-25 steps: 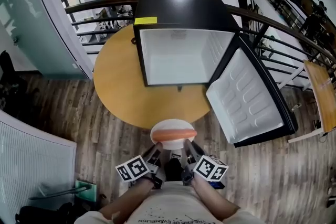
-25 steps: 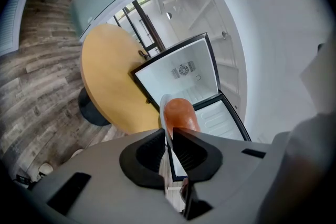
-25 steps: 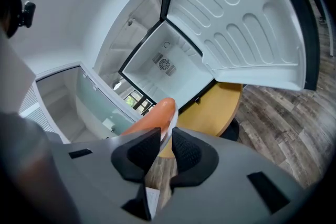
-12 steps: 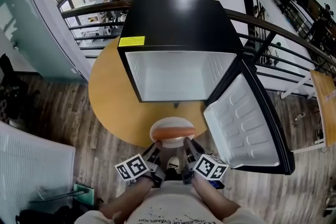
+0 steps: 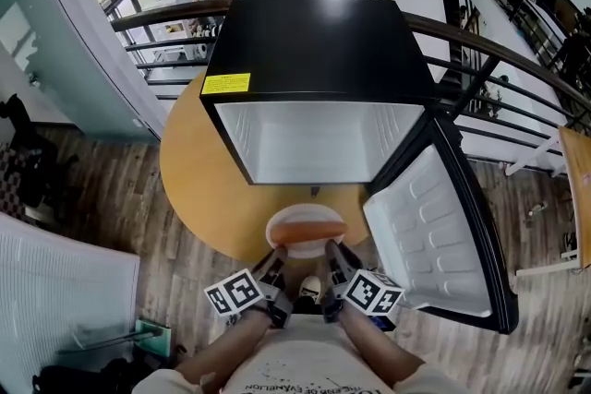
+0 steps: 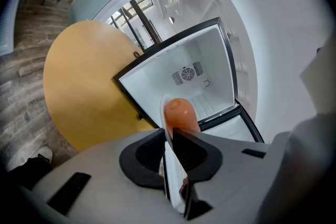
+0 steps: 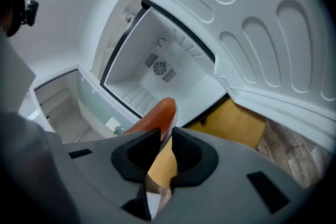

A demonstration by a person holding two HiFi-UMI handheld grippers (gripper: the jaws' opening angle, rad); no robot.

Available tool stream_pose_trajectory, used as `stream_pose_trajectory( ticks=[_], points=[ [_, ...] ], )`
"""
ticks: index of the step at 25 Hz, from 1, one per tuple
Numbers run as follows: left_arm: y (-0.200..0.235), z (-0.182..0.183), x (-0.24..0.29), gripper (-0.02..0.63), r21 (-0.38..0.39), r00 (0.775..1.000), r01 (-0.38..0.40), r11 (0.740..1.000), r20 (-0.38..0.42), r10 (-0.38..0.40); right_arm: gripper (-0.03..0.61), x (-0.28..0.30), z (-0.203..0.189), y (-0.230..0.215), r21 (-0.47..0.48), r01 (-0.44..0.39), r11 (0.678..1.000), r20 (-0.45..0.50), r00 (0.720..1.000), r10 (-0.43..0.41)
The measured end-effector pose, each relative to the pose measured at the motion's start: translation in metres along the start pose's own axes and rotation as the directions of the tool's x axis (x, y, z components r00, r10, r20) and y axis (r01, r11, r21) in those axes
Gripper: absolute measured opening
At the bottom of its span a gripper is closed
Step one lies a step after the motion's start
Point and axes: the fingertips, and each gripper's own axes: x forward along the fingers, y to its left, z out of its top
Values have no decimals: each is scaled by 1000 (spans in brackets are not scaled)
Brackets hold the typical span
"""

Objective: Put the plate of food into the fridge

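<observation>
A white plate point(image 5: 288, 223) with an orange sausage point(image 5: 307, 236) on it hangs level above the front edge of the round wooden table point(image 5: 208, 171). My left gripper point(image 5: 276, 261) is shut on the plate's near left rim, and my right gripper point(image 5: 333, 257) is shut on its near right rim. In the left gripper view the plate point(image 6: 169, 165) stands edge-on between the jaws of my left gripper point(image 6: 169, 136), with the sausage point(image 6: 181, 113) beyond them. The right gripper view has the sausage point(image 7: 157, 113) just past my right gripper point(image 7: 167, 136). The black fridge point(image 5: 314, 32) stands open ahead with a bare white interior point(image 5: 314, 138).
The fridge door point(image 5: 434, 226) is swung out to the right, its white moulded inner side facing up. A dark railing point(image 5: 503, 69) runs behind the table. Wood plank floor point(image 5: 129, 226) lies below, and a shoe point(image 5: 308, 289) shows between the grippers.
The fridge and table have drawn nearer and look larger. The plate stays held in both grippers and now hangs over the table's front edge instead of the floor.
</observation>
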Motion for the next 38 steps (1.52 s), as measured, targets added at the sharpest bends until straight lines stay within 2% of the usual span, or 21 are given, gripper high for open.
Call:
stream_pose_trajectory(
  ticks=[16, 22, 32, 38],
  points=[
    [7, 42, 21, 60, 8, 997, 33, 999, -73, -32, 84, 34, 7, 9, 31, 54, 998, 60, 997, -56],
    [9, 57, 41, 59, 4, 997, 46, 999, -67, -46, 84, 53, 21, 6, 11, 46, 999, 83, 995, -47],
    [20, 81, 91, 58, -7, 998, 46, 999, -46, -46, 80, 97, 46, -18, 41, 59, 997, 117, 991, -64],
    [28, 95, 121, 57, -39, 998, 37, 999, -43, -39, 80, 124, 62, -32, 38, 74, 996, 112, 991, -78]
  ],
)
